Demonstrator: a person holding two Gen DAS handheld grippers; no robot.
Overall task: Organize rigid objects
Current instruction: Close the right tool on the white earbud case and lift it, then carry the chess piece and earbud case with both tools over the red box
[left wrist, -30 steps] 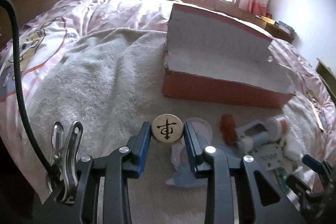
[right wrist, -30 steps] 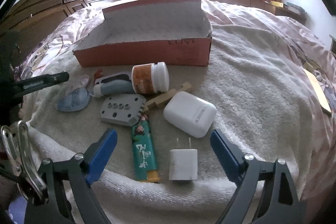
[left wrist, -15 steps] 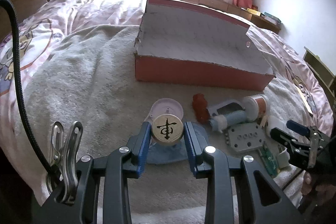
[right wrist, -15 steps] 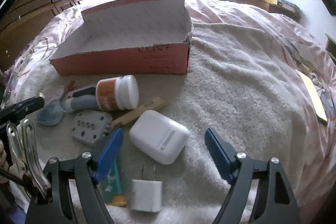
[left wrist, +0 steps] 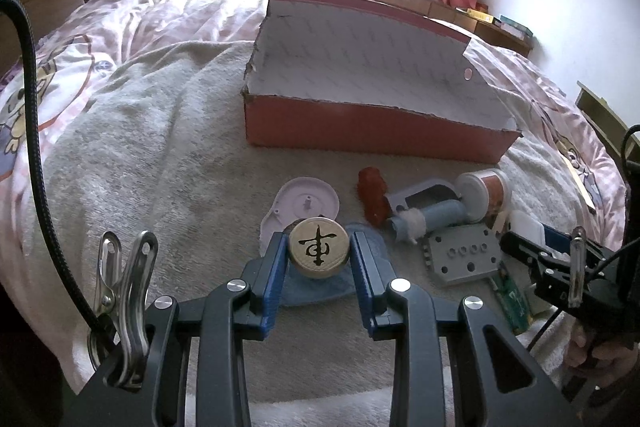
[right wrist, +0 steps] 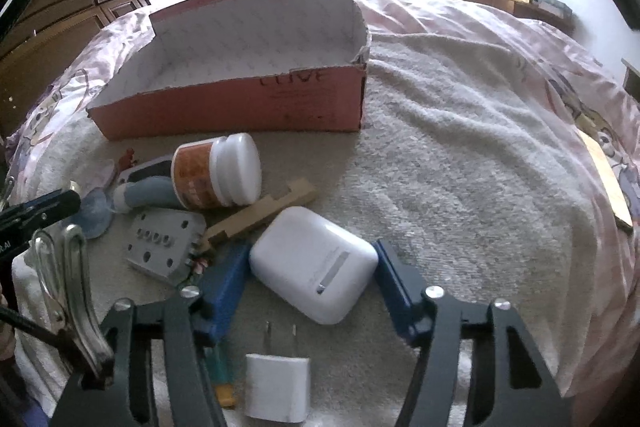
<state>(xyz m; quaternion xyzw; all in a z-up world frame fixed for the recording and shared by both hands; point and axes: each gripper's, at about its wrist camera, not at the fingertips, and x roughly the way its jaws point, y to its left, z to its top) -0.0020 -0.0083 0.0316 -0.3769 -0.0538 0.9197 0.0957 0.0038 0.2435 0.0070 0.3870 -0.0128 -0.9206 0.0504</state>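
Left gripper (left wrist: 319, 254): blue pads pinching a round wooden chess piece (left wrist: 319, 247) by its rim, black character facing the camera, held above the grey towel (left wrist: 140, 147) near its near edge.

Right gripper (right wrist: 313, 277): jaws have just been closing around a white earbud case (right wrist: 314, 269), which lies on the towel between them; both blue pads sit at the case's sides, but whether they press on it cannot be told.

Red cardboard box (right wrist: 240, 107): open-topped, white-lined, nothing visible inside, standing on the towel toward its far edge, torn along the near wall.

Loose items on the towel between box and near edge:
- White-capped orange jar (right wrist: 216, 175), lying on its side, just in front of the box.
- Wooden block (right wrist: 264, 213), notched, lying between jar and earbud case, touching the case's far corner.
- Grey metal plate (right wrist: 164, 241) with holes, left of the right gripper.
- White plug adapter (right wrist: 278, 389), prongs pointing away, at the near edge under the right gripper.
- Green lighter (left wrist: 514, 301), partly hidden by the right gripper.
- Pale pink round lid (left wrist: 306, 203), underside up, beyond the chess piece.
- Blue disc (left wrist: 320, 287), under the left gripper.
- Red figure (left wrist: 372, 195), beside a grey-blue tool (left wrist: 432, 211).

Carrier: towel spread over a pink-printed quilt (left wrist: 160, 11) on a bed.
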